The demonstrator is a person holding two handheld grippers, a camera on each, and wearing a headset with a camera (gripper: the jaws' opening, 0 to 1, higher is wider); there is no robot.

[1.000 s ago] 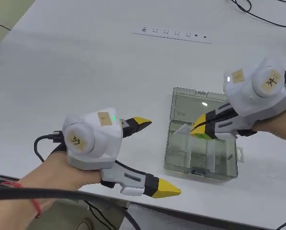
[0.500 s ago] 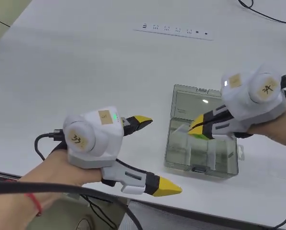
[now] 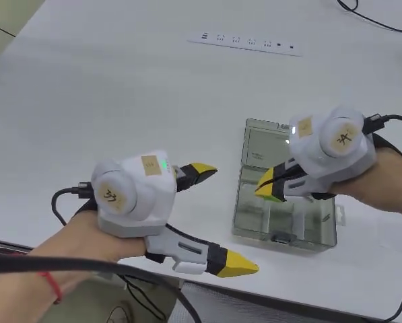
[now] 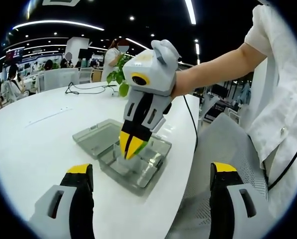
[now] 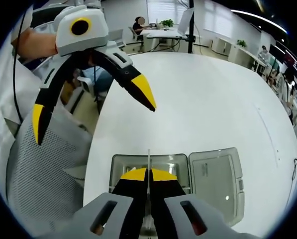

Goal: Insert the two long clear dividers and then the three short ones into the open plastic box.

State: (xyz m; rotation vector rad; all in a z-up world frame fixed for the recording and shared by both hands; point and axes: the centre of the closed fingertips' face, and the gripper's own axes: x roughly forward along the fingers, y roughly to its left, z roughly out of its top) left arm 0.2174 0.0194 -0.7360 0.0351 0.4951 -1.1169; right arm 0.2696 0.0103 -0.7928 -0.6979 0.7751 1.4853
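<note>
Right gripper (image 3: 264, 188) was pinched on a clear divider (image 5: 148, 158) (thin sliver, edge-on) over the open box (image 3: 285, 241). Left gripper (image 3: 224, 219) hovered nearby, jaws wide apart.

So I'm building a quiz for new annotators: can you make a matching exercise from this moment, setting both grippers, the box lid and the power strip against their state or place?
1. left gripper
2. right gripper
3. box lid
4. power strip

A. lies at the far side of the table
B. shut on a clear divider above the box
C. open, holding nothing
D. folded back flat on the table

Pairs: 1-C, 2-B, 3-D, 4-A.
</note>
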